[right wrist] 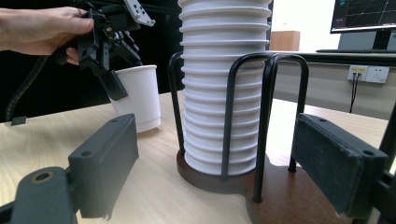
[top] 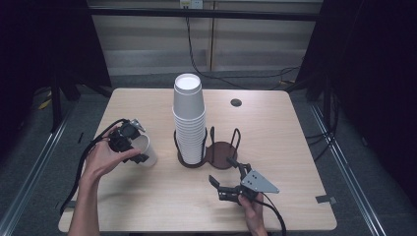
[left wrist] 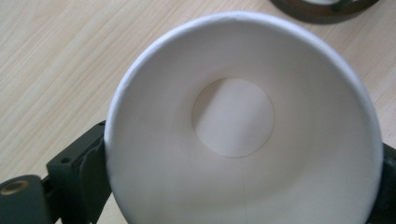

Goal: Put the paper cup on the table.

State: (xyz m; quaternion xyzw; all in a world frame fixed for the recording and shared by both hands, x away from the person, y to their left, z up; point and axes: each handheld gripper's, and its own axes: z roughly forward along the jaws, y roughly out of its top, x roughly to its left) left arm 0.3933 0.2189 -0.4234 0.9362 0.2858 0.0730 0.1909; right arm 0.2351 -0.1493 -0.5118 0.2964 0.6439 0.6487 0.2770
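- Where the left gripper [top: 132, 143] straddles one paper cup [top: 146, 150], pad contact is hard to tell.
- One stack of cups [top: 189, 120], uncountable.
- Right gripper [top: 225, 177] gapes empty.

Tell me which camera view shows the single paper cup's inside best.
The left gripper view: it looks straight into the single paper cup, down to its bottom. The high view shows its rim beside the left hand-held gripper; the right gripper view shows its outer wall.

Black two-jaw left claw [top: 139, 146], black right claw [top: 221, 172], grey triangular plate [top: 259, 181], trailing black cables [top: 83, 162]
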